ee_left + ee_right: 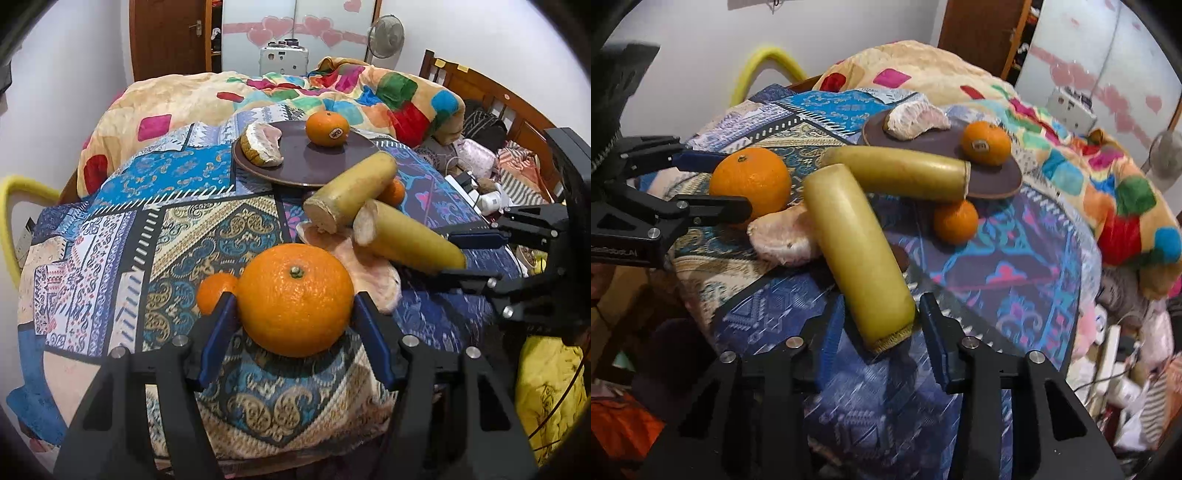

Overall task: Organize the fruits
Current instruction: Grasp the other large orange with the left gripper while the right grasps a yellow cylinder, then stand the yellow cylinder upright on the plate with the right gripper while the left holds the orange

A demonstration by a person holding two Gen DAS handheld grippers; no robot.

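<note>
A large orange rests on the patterned cloth, and my left gripper is shut on it, a blue pad pressing each side. In the right wrist view the left gripper straddles this orange. My right gripper is shut on the near end of a yellowish cylindrical fruit piece, which lies over a pomelo segment. A second cylinder leans on the rim of a brown plate, which holds a stickered orange and another pomelo segment.
A small orange sits below the plate's rim, and another sits left of the large one. A colourful blanket is heaped behind the plate. A wooden headboard and clutter stand off the cloth's right edge.
</note>
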